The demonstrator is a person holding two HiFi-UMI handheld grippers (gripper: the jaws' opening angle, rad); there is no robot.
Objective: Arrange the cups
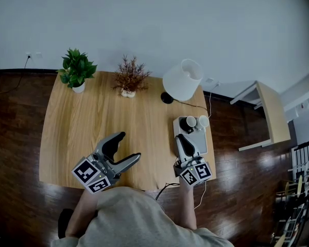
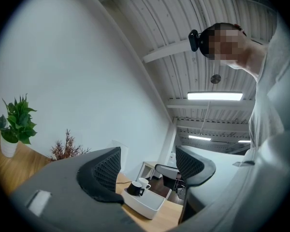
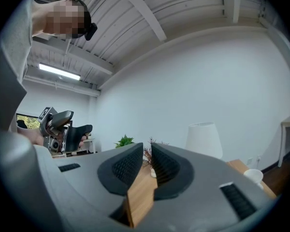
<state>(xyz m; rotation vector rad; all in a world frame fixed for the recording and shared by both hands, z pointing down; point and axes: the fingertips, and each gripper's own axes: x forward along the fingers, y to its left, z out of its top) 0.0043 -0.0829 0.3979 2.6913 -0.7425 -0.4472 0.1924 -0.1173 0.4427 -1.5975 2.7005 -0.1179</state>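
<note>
A white tray (image 1: 201, 143) rests on the right side of the wooden table (image 1: 92, 122). At its far end stand a black cup (image 1: 185, 125) and a white cup (image 1: 192, 121). Another white cup (image 1: 203, 121) is at the tray's far right corner; whether it is inside I cannot tell. My right gripper (image 1: 181, 138) hovers over the tray's near part, shut and empty (image 3: 147, 148). My left gripper (image 1: 130, 146) is open and empty above the table's near middle. Between its jaws (image 2: 147, 159) I see the tray (image 2: 147, 206), black cup (image 2: 134, 189) and white cup (image 2: 144, 182).
Along the table's far edge stand a green potted plant (image 1: 76, 69), a dried reddish plant (image 1: 129, 77) and a white lamp (image 1: 182, 80) with a cable. A small side table (image 1: 272, 112) stands to the right. The table's left half is bare wood.
</note>
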